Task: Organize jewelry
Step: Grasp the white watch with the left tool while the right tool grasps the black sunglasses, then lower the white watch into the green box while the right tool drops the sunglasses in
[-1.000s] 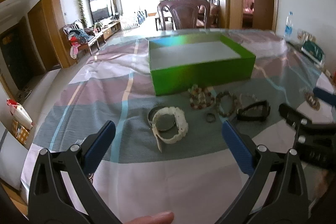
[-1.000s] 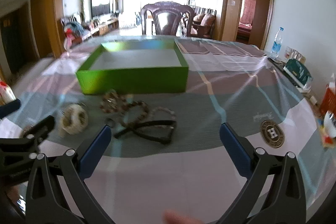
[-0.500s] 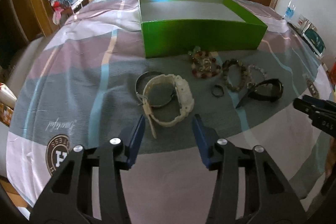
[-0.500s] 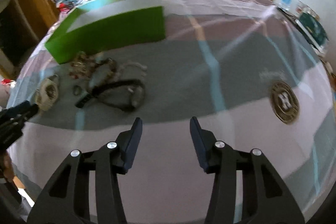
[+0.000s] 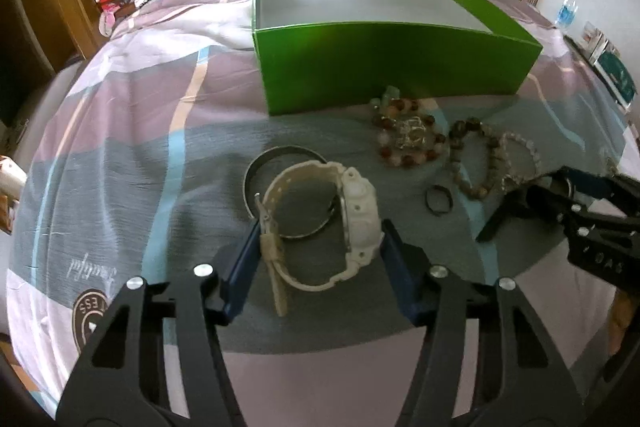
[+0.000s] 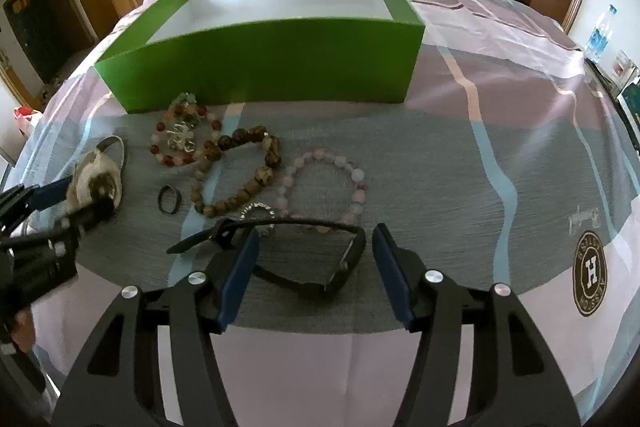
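Between gripper (image 5: 318, 247) fingers, cream watch (image 5: 320, 219)

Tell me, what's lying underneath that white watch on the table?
A thin metal bangle lies under the white watch, its far arc and part of its near rim showing through the strap loop. Where the watch body covers it, the bangle is hidden.

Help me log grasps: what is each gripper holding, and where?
Nothing gripped yet. Left gripper straddles the white watch; right gripper straddles the black watch, both open.

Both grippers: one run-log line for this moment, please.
left gripper: open, straddling white watch | right gripper: open, straddling black watch | green box: empty
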`<state>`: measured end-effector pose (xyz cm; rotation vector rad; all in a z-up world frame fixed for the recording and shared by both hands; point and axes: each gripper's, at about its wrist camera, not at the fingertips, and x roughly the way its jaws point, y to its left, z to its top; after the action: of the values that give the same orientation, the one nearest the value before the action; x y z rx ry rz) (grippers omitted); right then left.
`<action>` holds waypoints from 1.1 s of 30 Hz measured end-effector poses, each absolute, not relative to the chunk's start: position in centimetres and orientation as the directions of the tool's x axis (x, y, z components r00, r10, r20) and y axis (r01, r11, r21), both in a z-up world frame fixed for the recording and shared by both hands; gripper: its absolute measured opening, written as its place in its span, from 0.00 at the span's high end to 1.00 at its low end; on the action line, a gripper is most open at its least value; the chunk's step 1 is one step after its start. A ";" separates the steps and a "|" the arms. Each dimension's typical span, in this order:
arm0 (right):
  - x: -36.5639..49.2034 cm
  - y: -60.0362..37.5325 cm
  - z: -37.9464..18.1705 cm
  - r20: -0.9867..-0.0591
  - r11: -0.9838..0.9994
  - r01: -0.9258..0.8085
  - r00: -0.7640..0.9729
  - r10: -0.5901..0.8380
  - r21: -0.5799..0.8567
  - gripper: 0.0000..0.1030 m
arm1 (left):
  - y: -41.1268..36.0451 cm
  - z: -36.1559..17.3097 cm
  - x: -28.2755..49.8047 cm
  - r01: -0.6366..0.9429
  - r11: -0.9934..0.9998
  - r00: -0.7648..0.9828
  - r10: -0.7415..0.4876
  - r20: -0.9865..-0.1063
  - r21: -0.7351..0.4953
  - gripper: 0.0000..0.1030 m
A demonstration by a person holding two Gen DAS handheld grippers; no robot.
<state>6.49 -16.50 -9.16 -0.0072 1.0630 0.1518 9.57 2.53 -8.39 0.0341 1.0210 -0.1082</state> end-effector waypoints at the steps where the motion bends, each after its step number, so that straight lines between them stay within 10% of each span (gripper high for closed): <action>1: 6.6 -16.5 -9.3 -0.871 0.990 -0.130 0.477 0.118 0.063 0.62 | 2.5 -8.3 9.6 0.108 0.994 0.518 -0.077 -0.852 -0.025 0.44; 6: 6.7 -16.7 -9.2 -0.871 0.987 -0.142 0.473 0.135 0.075 0.92 | 2.5 -7.9 9.3 0.115 0.993 0.523 -0.077 -0.849 -0.019 0.45; 27: 12.1 -16.6 3.2 -0.692 0.988 -0.155 0.715 0.097 -0.021 0.92 | 3.7 2.8 13.2 0.139 0.990 0.710 -0.081 -0.699 0.026 0.45; 33: 21.2 -16.5 0.2 -0.762 0.997 -0.076 0.644 0.075 0.034 0.92 | 2.1 2.2 21.5 0.156 0.988 0.688 -0.097 -0.719 0.016 0.45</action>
<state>21.20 -16.54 0.18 -0.0008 0.8673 0.0859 21.50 2.08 2.16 0.0775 0.7992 -0.1417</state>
